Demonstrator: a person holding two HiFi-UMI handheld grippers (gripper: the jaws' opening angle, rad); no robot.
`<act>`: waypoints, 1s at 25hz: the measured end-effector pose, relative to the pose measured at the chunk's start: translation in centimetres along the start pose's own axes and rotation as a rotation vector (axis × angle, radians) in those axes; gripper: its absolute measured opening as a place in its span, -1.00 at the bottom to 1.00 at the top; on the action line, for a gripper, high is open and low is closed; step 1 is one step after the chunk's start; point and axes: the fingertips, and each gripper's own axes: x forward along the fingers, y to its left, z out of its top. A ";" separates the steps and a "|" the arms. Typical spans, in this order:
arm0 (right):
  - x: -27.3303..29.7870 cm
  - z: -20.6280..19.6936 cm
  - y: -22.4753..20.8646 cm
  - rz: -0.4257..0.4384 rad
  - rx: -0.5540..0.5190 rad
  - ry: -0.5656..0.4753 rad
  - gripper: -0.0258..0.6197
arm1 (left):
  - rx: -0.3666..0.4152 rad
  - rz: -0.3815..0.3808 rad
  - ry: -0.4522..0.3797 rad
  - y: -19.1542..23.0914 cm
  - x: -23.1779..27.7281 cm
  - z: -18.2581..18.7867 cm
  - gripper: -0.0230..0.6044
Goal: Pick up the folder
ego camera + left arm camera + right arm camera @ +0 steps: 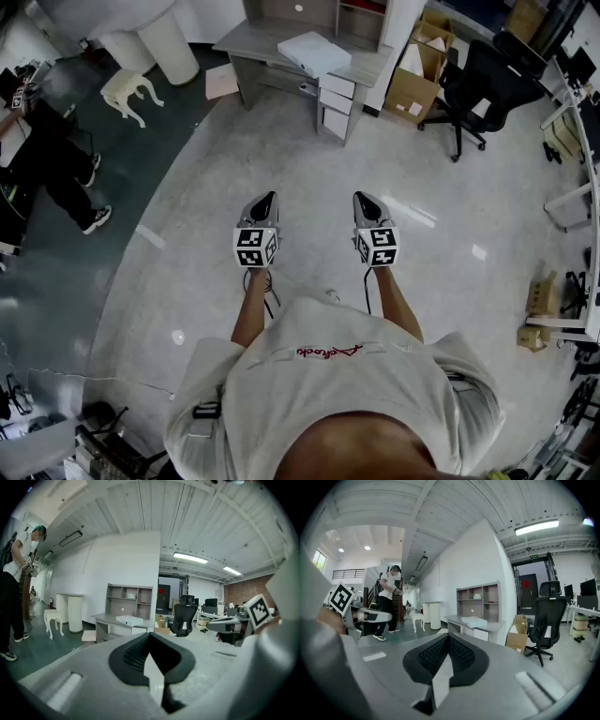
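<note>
A flat white folder (314, 52) lies on the grey desk (253, 39) across the room; it also shows as the white folder (130, 620) in the left gripper view and the white folder (474, 621) in the right gripper view. My left gripper (265, 201) and right gripper (366, 200) are held side by side in front of my chest, pointing toward the desk, far short of it. The left gripper (150, 634) has its jaws closed together with nothing in them. The right gripper (449, 637) is likewise shut and empty.
A black office chair (483, 80) and open cardboard boxes (417, 70) stand right of the desk. A white stool (131, 92) and white columns (169, 42) are to its left. A person in black (52, 169) stands at far left. Polished floor (309, 159) lies between.
</note>
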 end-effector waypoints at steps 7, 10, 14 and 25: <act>-0.6 0.4 0.5 0.001 -0.022 -0.004 -0.90 | -0.003 -0.009 -0.006 -0.8 -0.4 0.2 -0.93; -1.1 0.2 0.5 -0.002 -0.012 -0.001 -0.90 | 0.006 -0.019 0.000 -1.5 -0.4 0.0 -0.93; -1.6 -0.4 0.4 0.002 -0.010 0.002 -0.90 | 0.018 -0.028 0.006 -2.4 -0.1 -0.3 -0.93; -2.4 -0.5 -1.8 0.035 -0.004 -0.004 -0.90 | 0.029 -0.027 0.027 -5.6 0.9 -1.2 -0.93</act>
